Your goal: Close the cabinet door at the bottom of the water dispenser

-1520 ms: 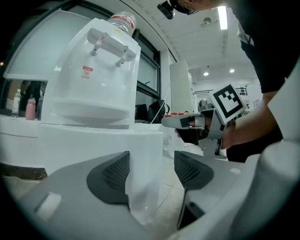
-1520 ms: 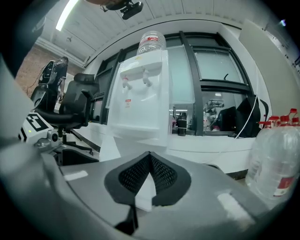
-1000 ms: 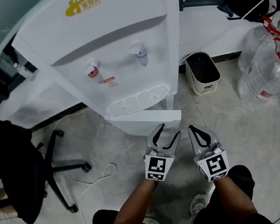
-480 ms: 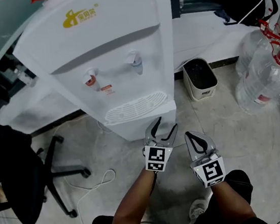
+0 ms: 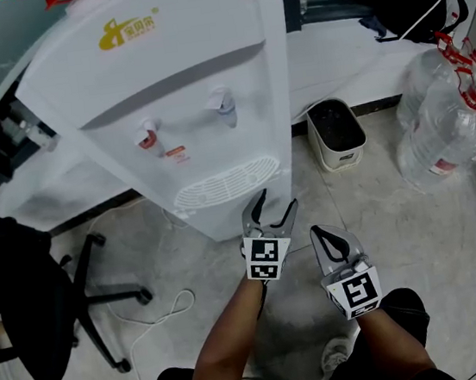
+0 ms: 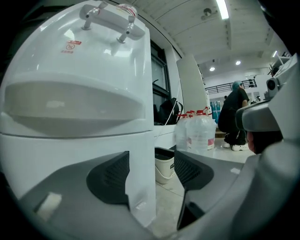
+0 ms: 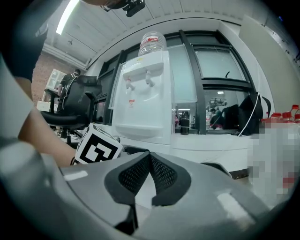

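The white water dispenser (image 5: 182, 96) stands in front of me. Its bottom cabinet door (image 5: 220, 222) lies flush with the body. My left gripper (image 5: 276, 201) is at the door's lower right corner, and its jaws are opening. In the left gripper view the door's (image 6: 93, 150) right edge stands between the dark pads (image 6: 110, 178) of the left gripper (image 6: 151, 173), with a gap on the right side. Just to the right and nearer me, my right gripper (image 5: 318, 233) is shut with nothing in it. Its pads (image 7: 161, 173) meet in the right gripper view.
A small white bin (image 5: 335, 133) stands right of the dispenser, with large water bottles (image 5: 443, 127) beyond it. A black office chair (image 5: 37, 315) and a loose cable (image 5: 171, 311) are on the floor at the left. A person (image 6: 234, 117) stands far off.
The cabinet door swung from sticking out to shut against the dispenser. My left gripper followed it in towards the dispenser and its jaws widened. The right gripper stayed put.
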Tool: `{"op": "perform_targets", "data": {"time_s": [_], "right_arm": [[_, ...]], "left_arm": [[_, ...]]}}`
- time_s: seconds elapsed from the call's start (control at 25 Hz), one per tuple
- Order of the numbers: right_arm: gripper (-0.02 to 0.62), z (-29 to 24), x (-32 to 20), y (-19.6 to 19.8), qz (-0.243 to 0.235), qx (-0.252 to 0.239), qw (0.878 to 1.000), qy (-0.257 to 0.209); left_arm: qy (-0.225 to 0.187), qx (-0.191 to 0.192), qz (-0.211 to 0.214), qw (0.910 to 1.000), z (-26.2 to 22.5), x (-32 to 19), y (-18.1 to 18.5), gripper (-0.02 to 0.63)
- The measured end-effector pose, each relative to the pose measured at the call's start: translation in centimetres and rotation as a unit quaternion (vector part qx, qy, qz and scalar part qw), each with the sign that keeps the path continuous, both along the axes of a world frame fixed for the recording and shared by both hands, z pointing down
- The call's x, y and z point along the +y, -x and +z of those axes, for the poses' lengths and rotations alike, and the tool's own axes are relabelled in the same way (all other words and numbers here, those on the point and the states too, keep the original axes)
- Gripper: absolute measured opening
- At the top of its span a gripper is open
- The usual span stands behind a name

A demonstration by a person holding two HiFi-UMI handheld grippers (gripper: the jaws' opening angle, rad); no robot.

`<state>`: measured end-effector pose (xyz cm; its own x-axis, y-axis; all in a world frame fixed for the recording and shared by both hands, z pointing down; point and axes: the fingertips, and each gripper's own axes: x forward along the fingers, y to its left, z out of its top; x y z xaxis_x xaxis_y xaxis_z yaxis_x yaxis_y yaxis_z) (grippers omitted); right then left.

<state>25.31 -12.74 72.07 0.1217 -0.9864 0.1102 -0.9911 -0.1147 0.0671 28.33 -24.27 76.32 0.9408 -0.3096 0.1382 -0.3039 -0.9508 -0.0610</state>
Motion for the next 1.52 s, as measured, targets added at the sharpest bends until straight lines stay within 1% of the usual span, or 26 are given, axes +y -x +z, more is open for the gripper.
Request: {"op": "perform_targets", "data": {"time_s": [0.28,0.48,0.64,0.76,0.88,1.0,1.2,1.24,1.32,1.52], "right_arm": [[0.002,0.1,-0.2,0.1,0.004,0.003,1.0,0.002],[0.002,-0.1,-0.6,0.3,0.002,0.009,1.0,0.002],[0.002,0.2,-0.7,0.4,0.006,0.007,1.0,0.003],[0.002,-0.1,-0.9,0.4,0.009,0.005,1.0,0.0],[0.002,0.1,-1.3,0.5,0.01,0.006,1.0,0.001],[0.002,0.5,-1.9,1.3,0.004,0.01,1.0,0.005],[0.002,0.8,-2.7,2.4,-0.012,0.012,1.0,0.009],[0.002,0.8,-3.0,2.6,-0.015,0.011,1.0,0.008],[0.002,0.8,-3.6,2.9,-0.016,0.008,1.0,0.007],[0.002,0.8,-4.9,4.5,-0.029,0.005,1.0,0.01]], "left_arm": [[-0.004,0.013,0.006,0.9999,-1.1,0.8,0.9,0.319],[-0.005,0.024,0.006,0.9997,-1.6,1.8,2.4,0.313],[-0.001,0.025,0.001,0.9997,-1.5,2.3,4.5,0.301],[0.005,0.035,-0.003,0.9994,-2.1,2.8,6.4,0.298],[0.0,0.046,-0.006,0.9989,-3.3,3.6,8.3,0.278],[-0.008,0.045,-0.014,0.9989,-4.4,4.1,10.7,0.261],[-0.019,0.056,-0.05,0.997,-6.1,3.6,14.9,0.21],[-0.019,0.056,-0.06,0.9964,-6.2,3.3,15.8,0.187],[-0.019,0.052,-0.083,0.995,-6.1,2.6,17.7,0.115],[-0.011,0.025,-0.126,0.9916,-4.3,1.3,21.7,0.017]]}}
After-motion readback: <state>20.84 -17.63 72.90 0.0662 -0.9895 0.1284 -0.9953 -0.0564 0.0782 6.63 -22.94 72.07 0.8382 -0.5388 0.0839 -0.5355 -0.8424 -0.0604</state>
